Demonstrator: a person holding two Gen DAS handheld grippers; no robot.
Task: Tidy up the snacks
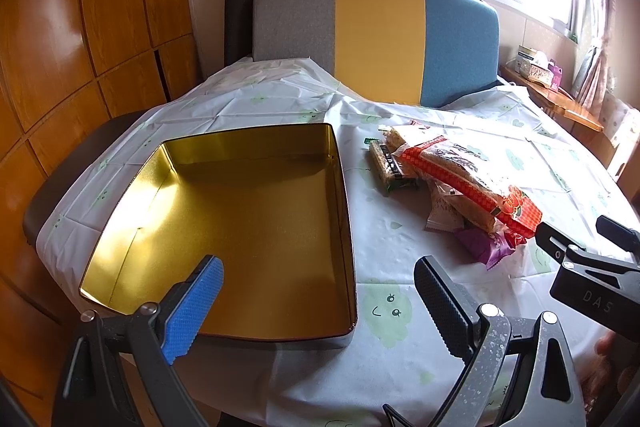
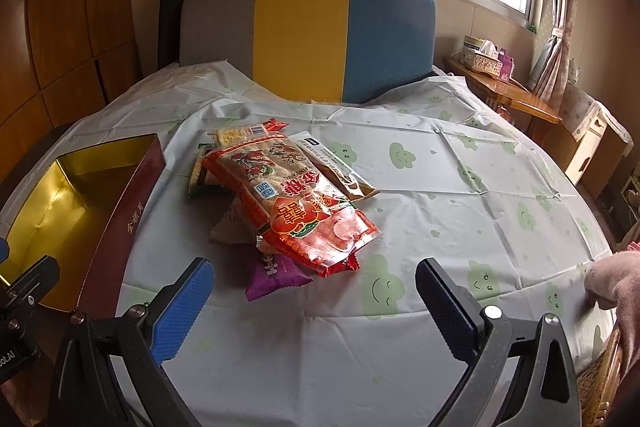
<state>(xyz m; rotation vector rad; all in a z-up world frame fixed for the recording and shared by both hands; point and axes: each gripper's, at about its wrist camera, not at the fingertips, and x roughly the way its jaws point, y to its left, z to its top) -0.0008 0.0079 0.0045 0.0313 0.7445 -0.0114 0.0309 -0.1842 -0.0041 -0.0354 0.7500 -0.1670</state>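
Observation:
An empty gold-lined tin box [image 1: 248, 227] lies on the table; in the right wrist view the same tin box [image 2: 80, 203] shows its dark red outer wall at the left. A pile of snack packets lies to its right: a long red packet [image 1: 468, 183] [image 2: 296, 199] on top, a purple packet [image 1: 486, 245] [image 2: 274, 273] nearest me, a green-edged bar [image 1: 386, 163] behind. My left gripper [image 1: 320, 291] is open over the box's near right corner. My right gripper [image 2: 314, 283] is open just short of the purple packet; it also shows as the right gripper [image 1: 576, 239] at the left wrist view's right edge.
A round table under a white cloth [image 2: 440, 195] with green smiley prints. Behind it stands a chair back [image 2: 304, 35] in grey, yellow and blue. A wooden side table [image 2: 508, 95] with a tissue box is at the right. A person's sleeve [image 2: 616, 283] rests on the table's right edge.

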